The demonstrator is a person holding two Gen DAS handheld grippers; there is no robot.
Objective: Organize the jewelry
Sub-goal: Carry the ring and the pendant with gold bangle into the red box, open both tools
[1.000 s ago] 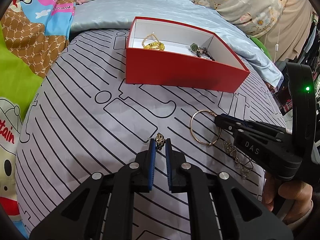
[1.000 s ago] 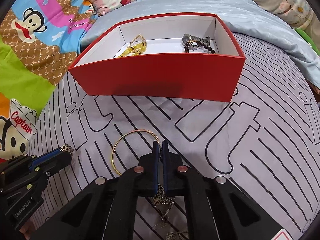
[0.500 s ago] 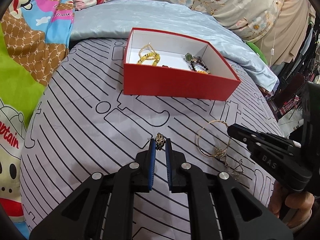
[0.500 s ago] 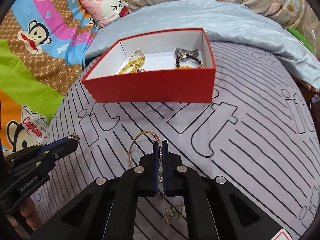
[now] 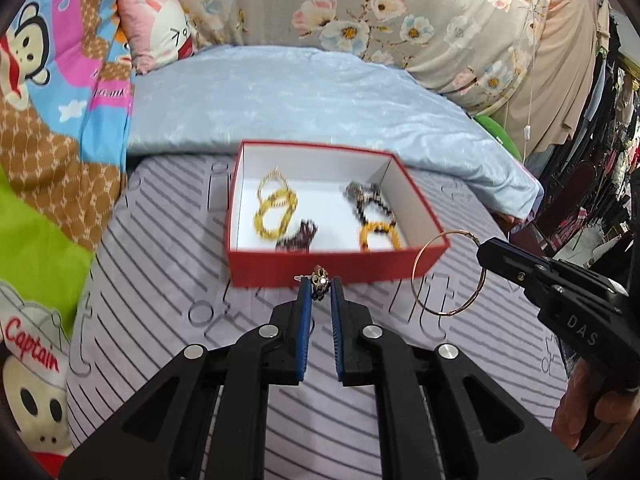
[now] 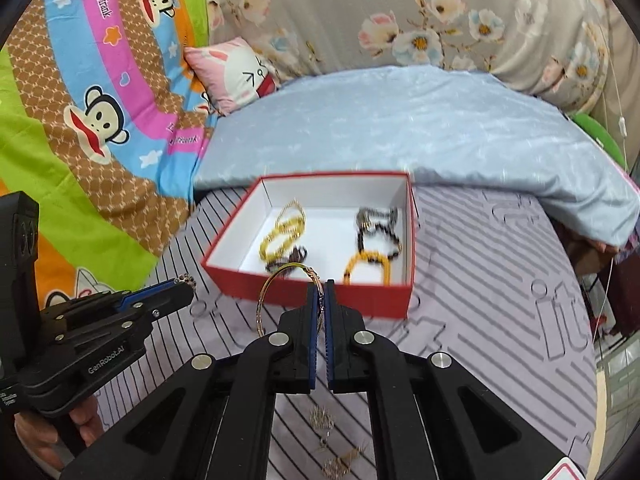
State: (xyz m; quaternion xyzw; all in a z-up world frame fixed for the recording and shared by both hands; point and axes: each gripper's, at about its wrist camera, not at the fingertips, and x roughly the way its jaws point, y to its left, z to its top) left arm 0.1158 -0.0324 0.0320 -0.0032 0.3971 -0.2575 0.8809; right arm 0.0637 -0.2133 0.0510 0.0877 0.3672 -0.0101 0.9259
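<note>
Pink bunny pillow, light-blue quilt, monkey-print blanket, floral bedding.

One red box, two claws, one bangle

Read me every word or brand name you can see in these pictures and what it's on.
"DAS": right gripper body.
"GenRobot.AI": left gripper body.
"Captain": cartoon blanket.
"Paul Frank": blanket stripe, blurred, partly guessed.
The large outline letters on the grey striped sheet can't be read as a word.
</note>
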